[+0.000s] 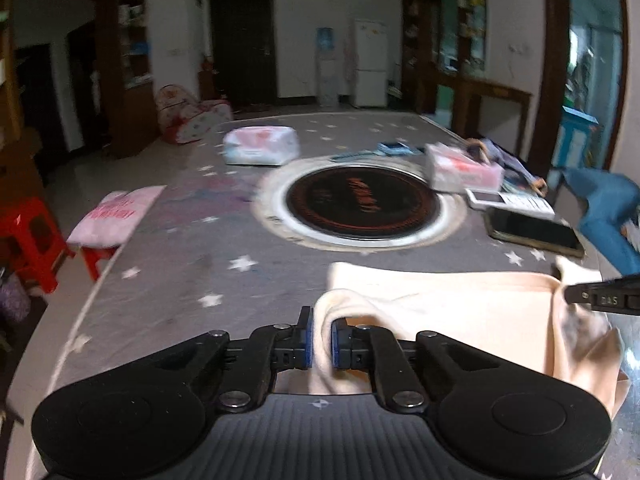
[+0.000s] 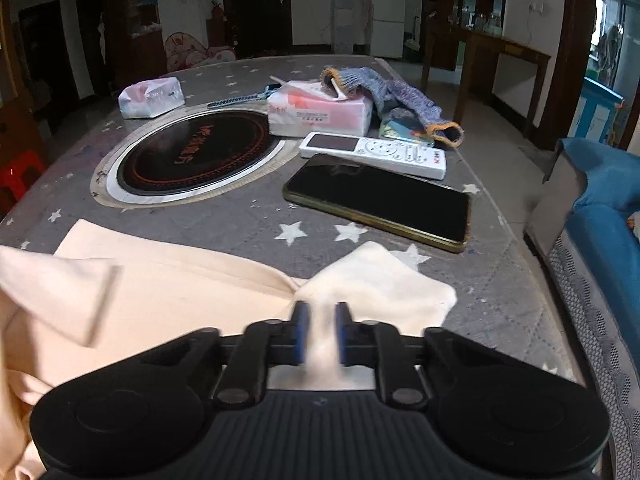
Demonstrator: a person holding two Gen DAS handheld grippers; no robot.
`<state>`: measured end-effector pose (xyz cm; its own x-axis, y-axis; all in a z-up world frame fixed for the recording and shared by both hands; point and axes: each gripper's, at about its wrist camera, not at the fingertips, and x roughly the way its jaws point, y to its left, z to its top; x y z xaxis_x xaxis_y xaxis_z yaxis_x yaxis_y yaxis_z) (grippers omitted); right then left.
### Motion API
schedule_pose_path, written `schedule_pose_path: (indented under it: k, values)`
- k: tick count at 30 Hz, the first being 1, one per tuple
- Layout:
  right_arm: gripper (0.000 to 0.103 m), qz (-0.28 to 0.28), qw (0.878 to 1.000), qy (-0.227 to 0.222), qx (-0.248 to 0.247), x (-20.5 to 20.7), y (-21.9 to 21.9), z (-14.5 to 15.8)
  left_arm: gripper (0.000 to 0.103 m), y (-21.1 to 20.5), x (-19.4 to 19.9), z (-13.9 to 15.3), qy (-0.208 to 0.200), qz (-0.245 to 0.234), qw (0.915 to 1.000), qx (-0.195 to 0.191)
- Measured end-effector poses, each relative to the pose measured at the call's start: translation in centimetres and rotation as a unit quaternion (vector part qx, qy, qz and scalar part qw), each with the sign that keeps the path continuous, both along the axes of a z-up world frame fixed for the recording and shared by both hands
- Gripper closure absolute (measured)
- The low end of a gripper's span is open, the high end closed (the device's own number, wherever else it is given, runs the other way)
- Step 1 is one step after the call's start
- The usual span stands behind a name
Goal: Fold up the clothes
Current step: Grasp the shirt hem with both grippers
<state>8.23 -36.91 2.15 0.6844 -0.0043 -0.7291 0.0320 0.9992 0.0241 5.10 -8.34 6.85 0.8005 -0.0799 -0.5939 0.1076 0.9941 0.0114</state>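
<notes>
A cream garment [image 1: 460, 320] lies on the near part of the grey star-patterned table [image 1: 180, 248]. My left gripper [image 1: 320, 340] is shut on a raised fold at the garment's left edge. My right gripper [image 2: 320, 336] is shut on the garment's right part [image 2: 360, 280], where a corner flap spreads beyond the fingers. The right gripper's tip also shows at the right edge of the left wrist view [image 1: 604, 298]. The rest of the garment [image 2: 160, 292] spreads to the left in the right wrist view, with a lifted fold at the far left.
A round black cooktop [image 2: 196, 156] is set in the table's middle. A phone [image 2: 380, 200], a white remote [image 2: 372, 152], a tissue pack [image 2: 320, 112], a knitted blue item [image 2: 392, 92] and a second tissue pack [image 2: 152, 98] lie beyond the garment. A blue chair [image 2: 600, 208] stands right; red stools [image 1: 32, 232] left.
</notes>
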Motion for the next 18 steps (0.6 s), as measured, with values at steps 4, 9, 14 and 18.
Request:
schedule_pose_path:
  k: [4, 9, 14, 18]
  values:
    - [0.100, -0.002, 1.000, -0.007, 0.010, -0.4, -0.4, 0.7, 0.094, 3.6, -2.1, 0.6, -0.002, 0.040, 0.9989, -0.024]
    - [0.076, -0.005, 1.000, 0.000, 0.007, 0.4, 0.3, 0.4, 0.094, 6.8, -4.7, 0.1, 0.008, 0.079, 0.9957, -0.047]
    - [0.098, 0.010, 0.999, -0.007, -0.030, 0.3, 1.3, -0.1, 0.094, 8.9, -6.8, -1.1, 0.027, 0.102, 0.9924, -0.063]
    - [0.100, 0.005, 0.999, -0.048, -0.011, -2.0, 0.2, 2.1, 0.094, 10.2, -7.9, -1.4, 0.033, 0.116, 0.9894, -0.081]
